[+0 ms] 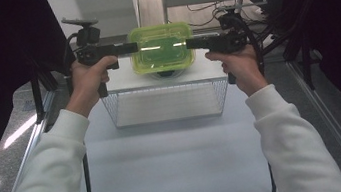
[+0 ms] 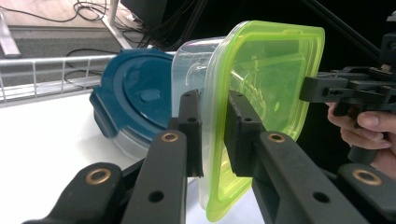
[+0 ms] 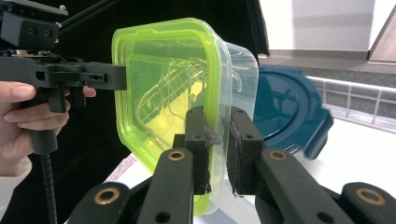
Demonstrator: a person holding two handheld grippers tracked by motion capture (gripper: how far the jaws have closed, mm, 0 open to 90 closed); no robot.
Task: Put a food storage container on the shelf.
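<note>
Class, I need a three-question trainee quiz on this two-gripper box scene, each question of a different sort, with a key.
1. True or false: the left gripper and the right gripper grip opposite edges of the green-lidded box.
2. What stands behind the box in the left gripper view? A: a blue-lidded container; B: a red mug; C: a glass bottle.
3. Name the metal thing below the box in the high view.

Key
1. True: each pair of jaws pinches the lid's rim.
2. A.
3. A wire basket.
</note>
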